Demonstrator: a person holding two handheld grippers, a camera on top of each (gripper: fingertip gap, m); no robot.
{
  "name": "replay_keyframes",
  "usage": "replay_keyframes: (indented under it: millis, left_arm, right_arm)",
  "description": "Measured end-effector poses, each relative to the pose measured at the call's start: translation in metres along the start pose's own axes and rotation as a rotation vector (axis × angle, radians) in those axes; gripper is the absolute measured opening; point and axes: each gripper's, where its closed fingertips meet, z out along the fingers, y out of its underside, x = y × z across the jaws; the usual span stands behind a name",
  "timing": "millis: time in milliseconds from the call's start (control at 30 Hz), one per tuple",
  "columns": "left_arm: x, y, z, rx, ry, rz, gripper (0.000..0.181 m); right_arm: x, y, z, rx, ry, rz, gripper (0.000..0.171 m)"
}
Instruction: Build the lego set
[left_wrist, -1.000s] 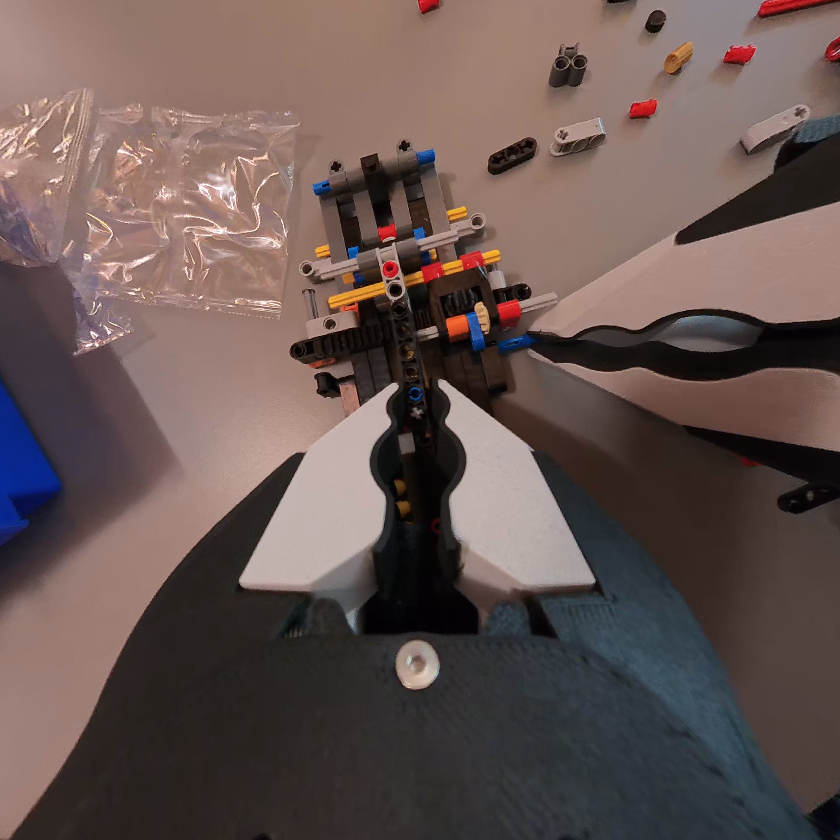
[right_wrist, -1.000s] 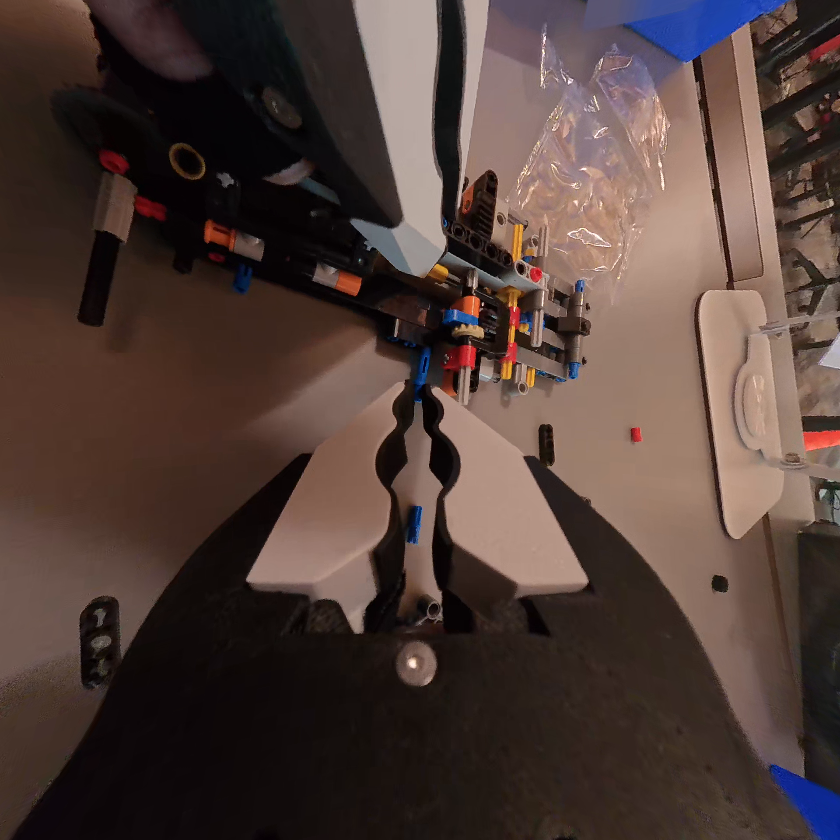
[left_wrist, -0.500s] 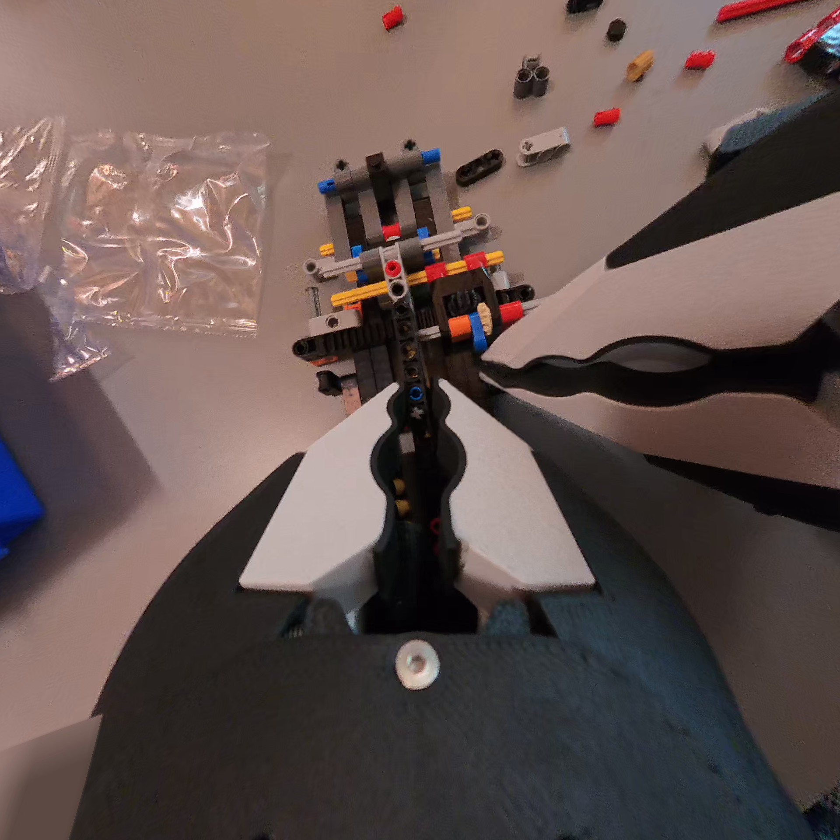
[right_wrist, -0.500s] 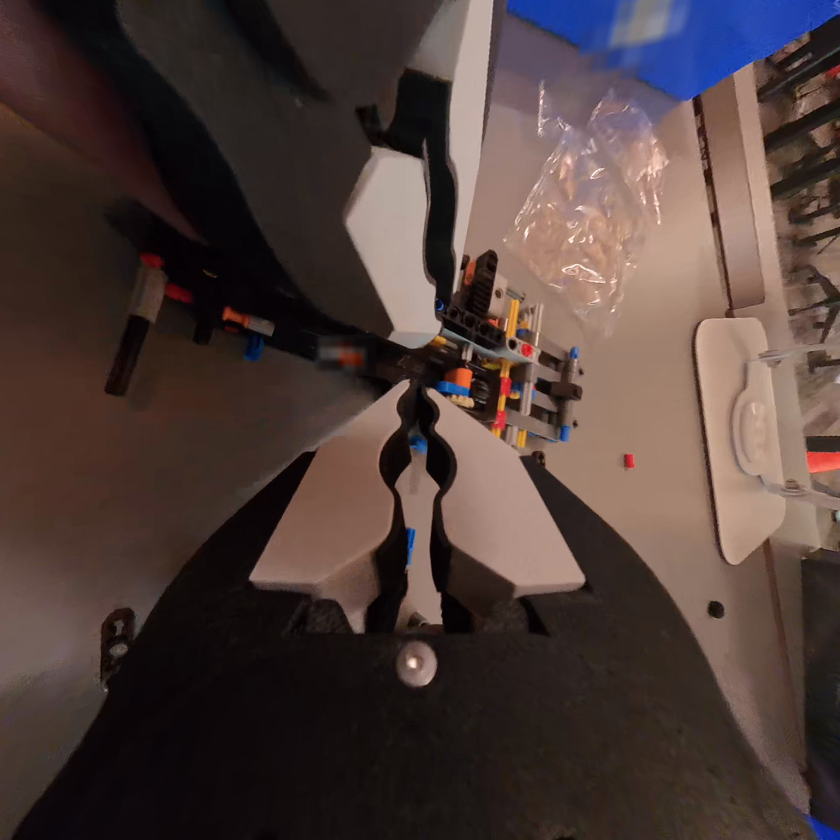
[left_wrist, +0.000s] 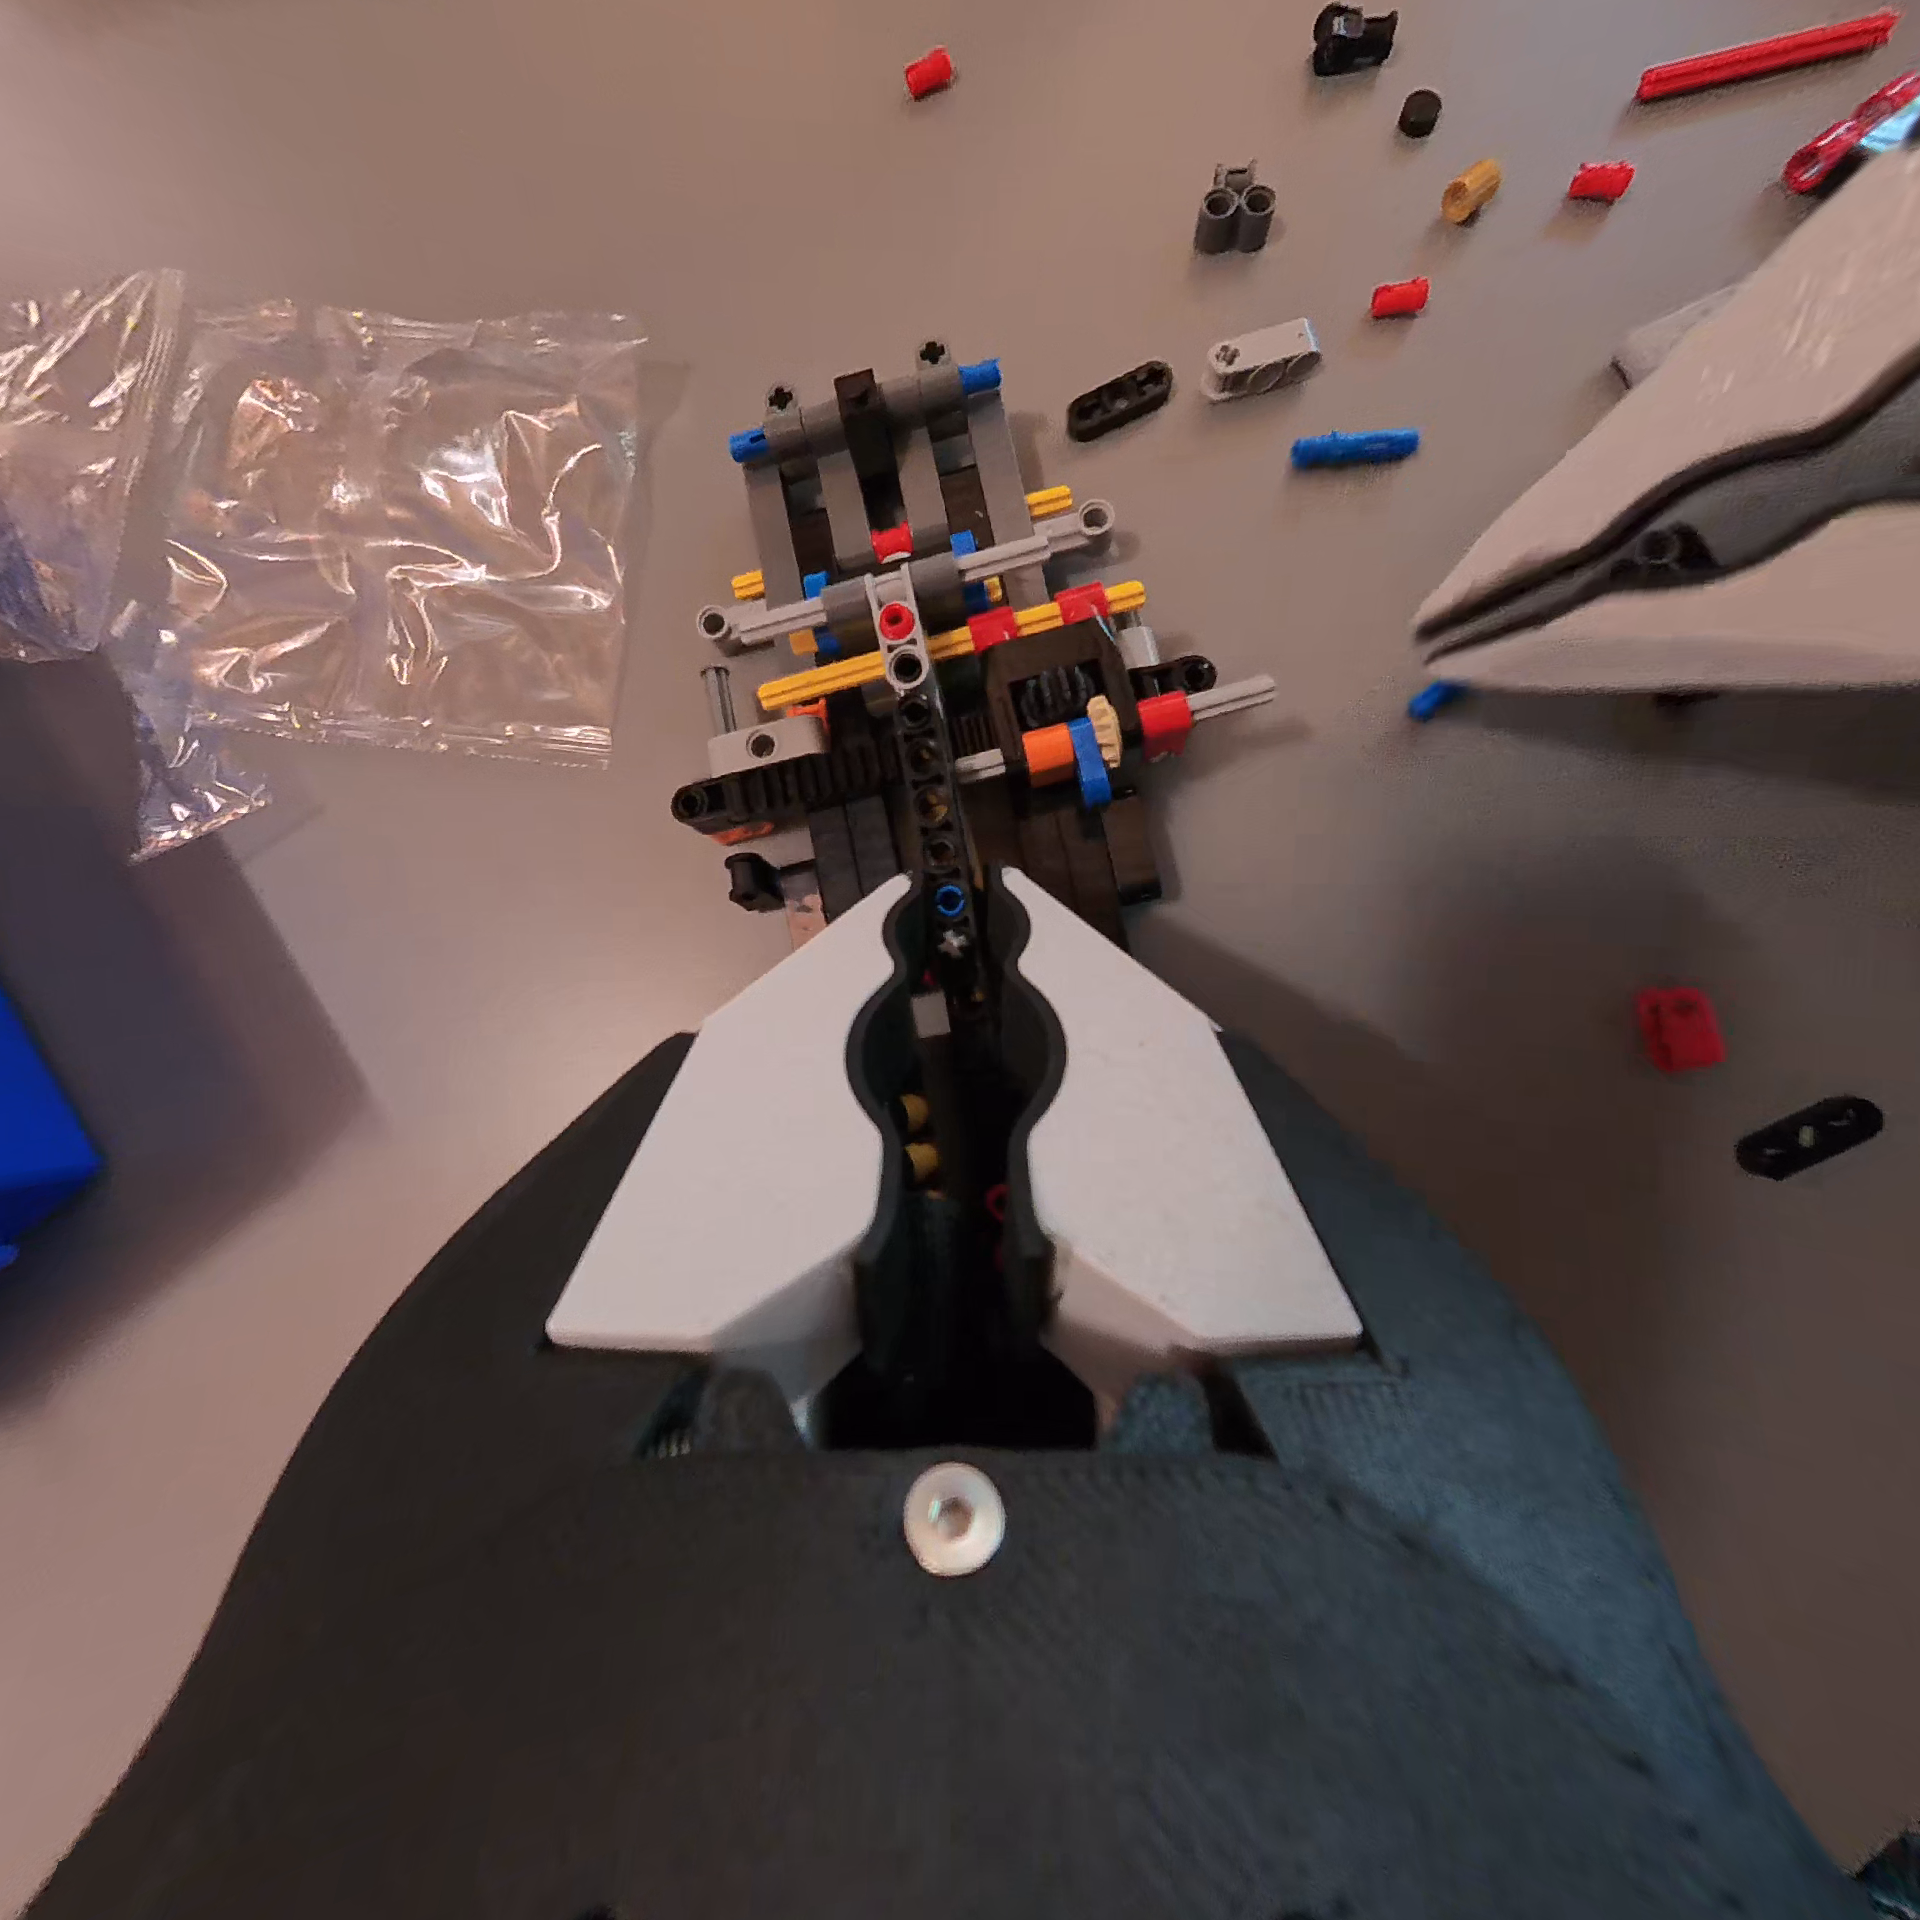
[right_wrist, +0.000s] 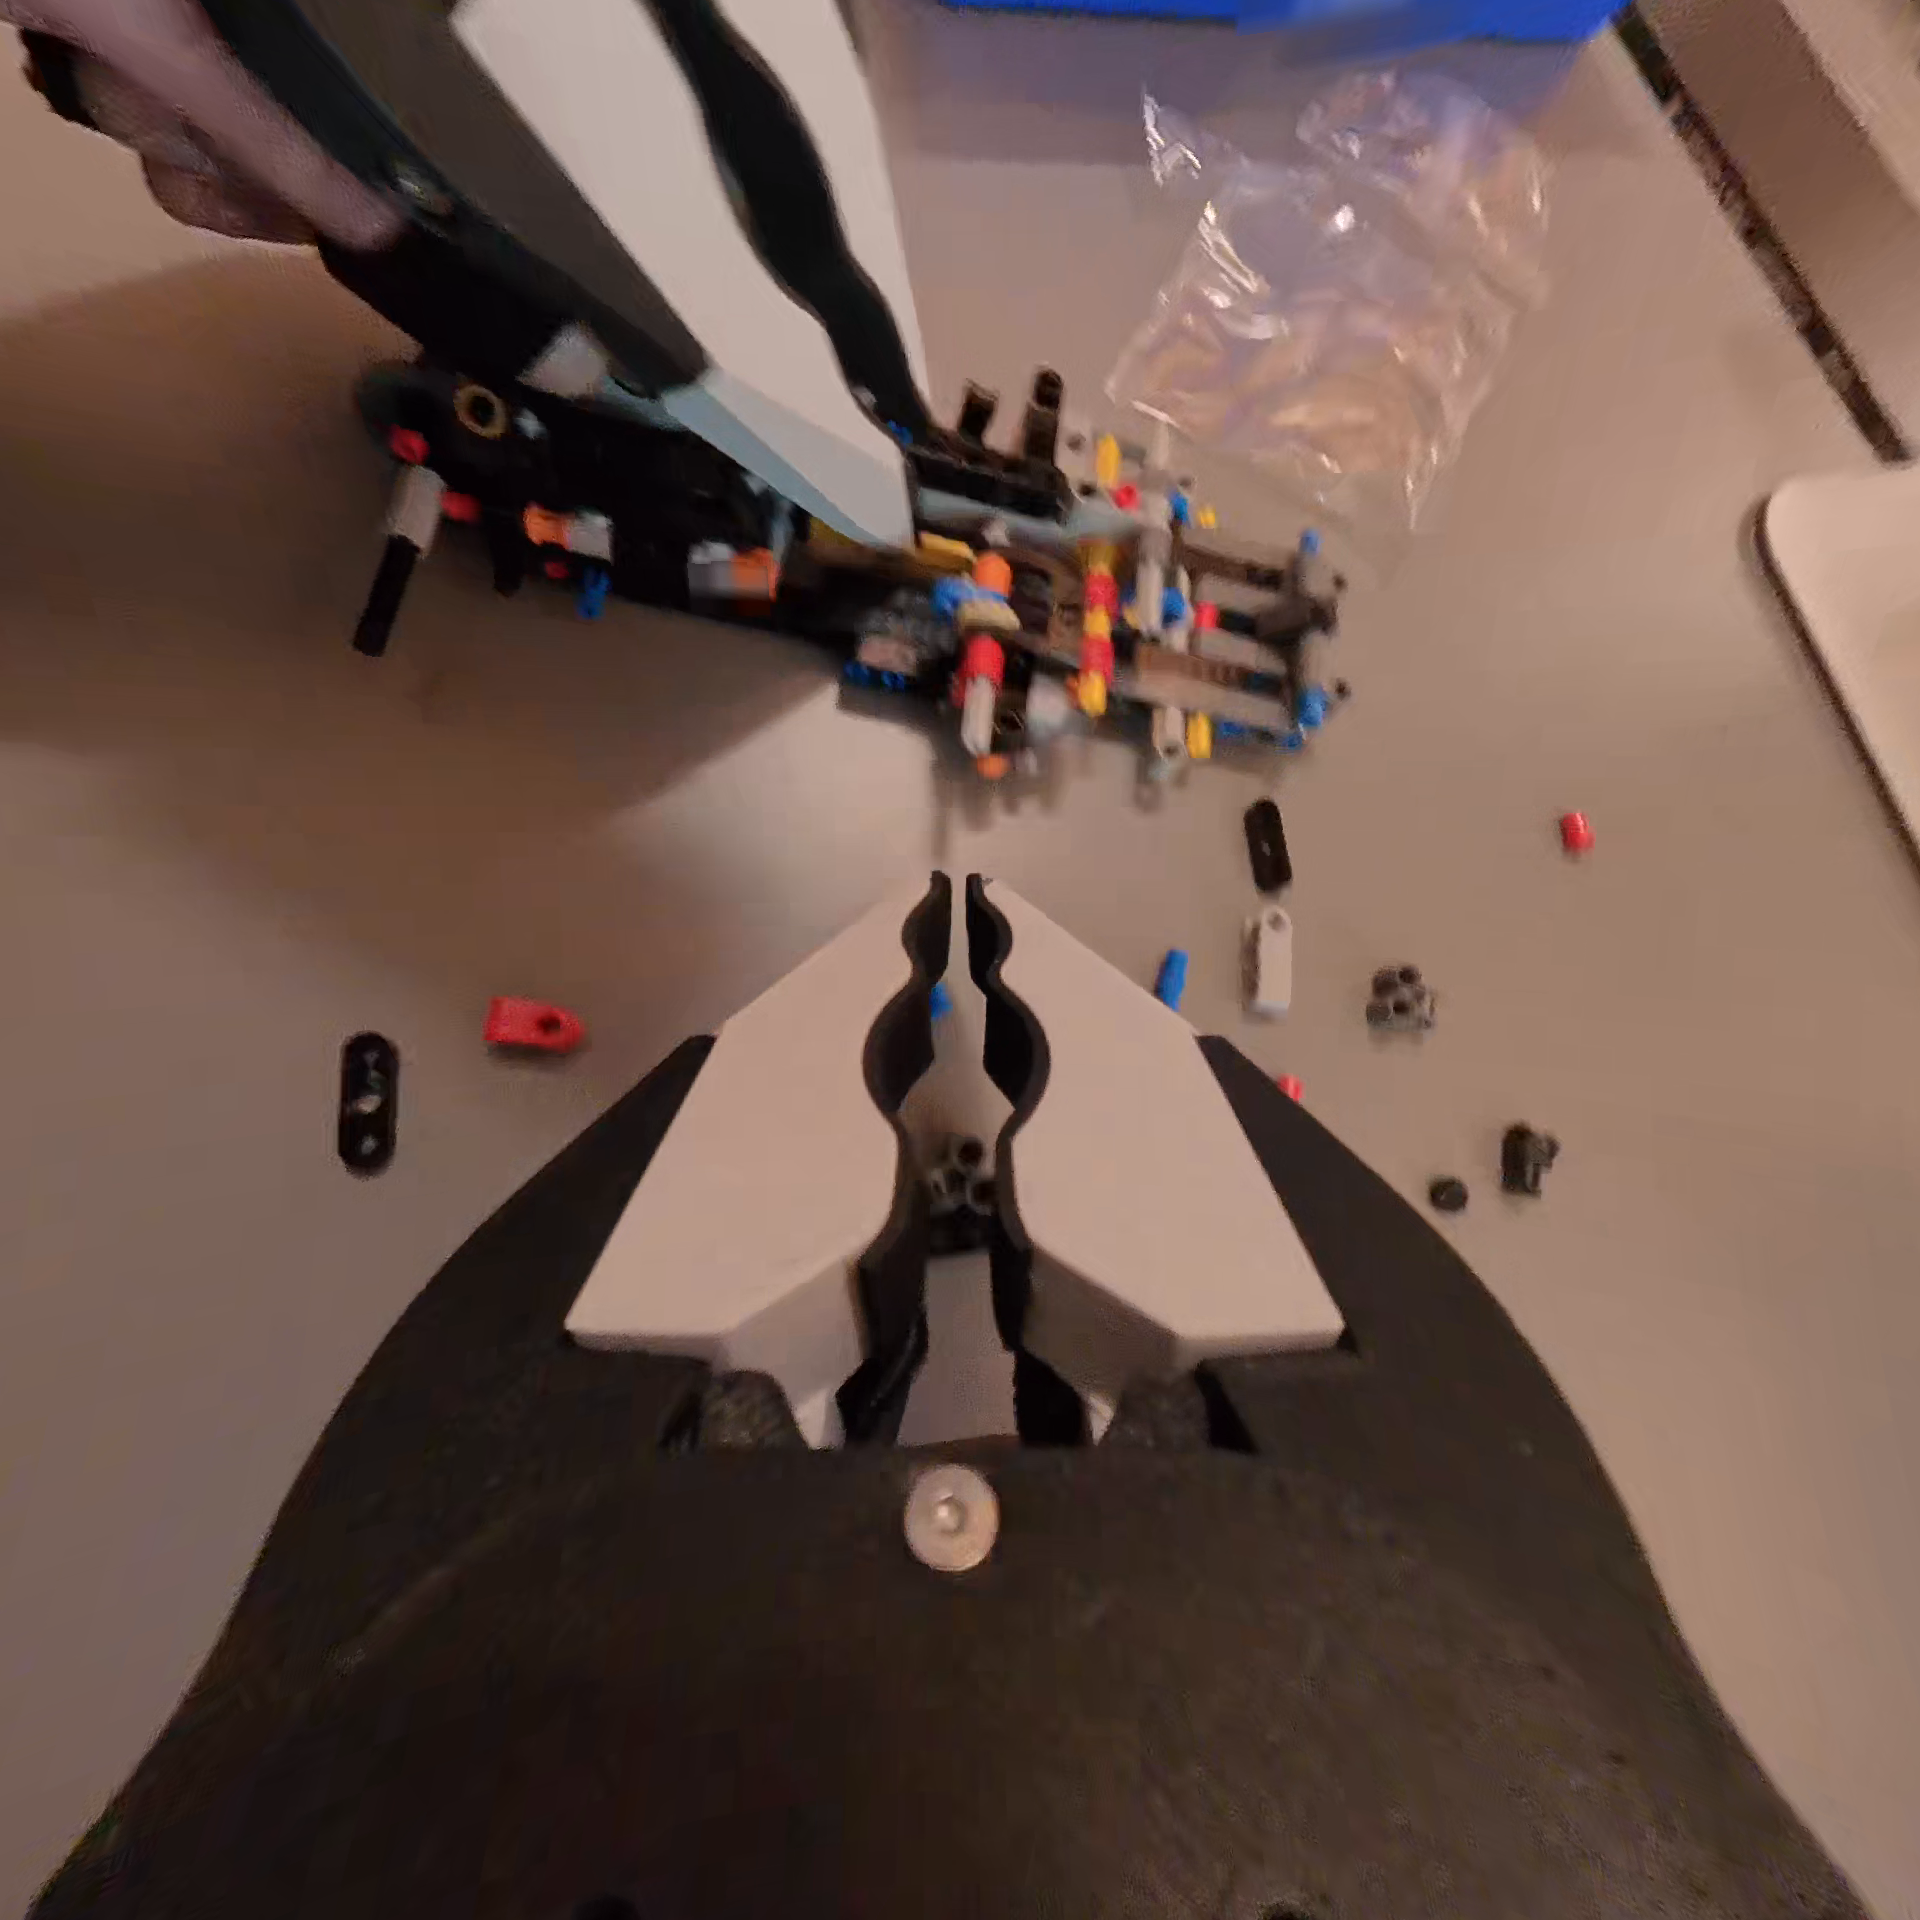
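Note:
The lego assembly (left_wrist: 935, 644) is a black, grey, yellow, red and blue Technic frame lying on the table. My left gripper (left_wrist: 951, 883) is shut on its long black beam, which runs back between the fingers. In the right wrist view the assembly (right_wrist: 1091, 623) lies ahead, with the left gripper (right_wrist: 899, 499) clamped on it from the upper left. My right gripper (right_wrist: 958, 883) is shut with nothing at its tips, a short way back from the assembly. It also shows in the left wrist view (left_wrist: 1429, 639), to the right of the assembly and apart from it.
Loose parts lie around: a blue pin (left_wrist: 1354, 447), a grey beam (left_wrist: 1262, 358), a red piece (left_wrist: 1678, 1029), black beams (left_wrist: 1808, 1138) (right_wrist: 366, 1101). Clear plastic bags (left_wrist: 395, 520) lie left of the assembly, a blue box (left_wrist: 31, 1122) at the left edge. A white pad (right_wrist: 1849, 603) is at the right.
My right gripper carried a blue pin to the assembly's side, pressed in, then drew back; its tips now hold nothing. The left gripper kept its hold on the beam.

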Motion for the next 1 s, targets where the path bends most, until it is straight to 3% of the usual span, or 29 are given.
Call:
replay_keyframes:
  millis: [333,567,667,833,1000]
  left_arm:
    - [-0.012,0.003,-0.002,-0.002,-0.038,-0.015,0.009]
    - [-0.013,0.002,-0.002,0.006,-0.027,-0.025,0.008]
    - [-0.014,0.001,-0.003,0.018,-0.033,-0.018,0.012]
    - [-0.017,-0.013,-0.022,0.106,-0.074,-0.009,0.039]
    - [0.026,-0.050,-0.058,0.327,-0.078,0.240,0.033]
  right_arm:
    - [0.057,0.042,-0.002,-0.122,0.087,0.140,0.012]
    - [0.056,0.040,0.006,-0.118,0.074,0.118,0.001]
    - [0.051,0.033,0.002,-0.088,0.043,0.090,0.001]
    - [0.041,0.004,-0.016,0.028,0.032,-0.038,0.001]
    - [0.007,-0.018,-0.030,0.074,-0.121,-0.077,0.000]
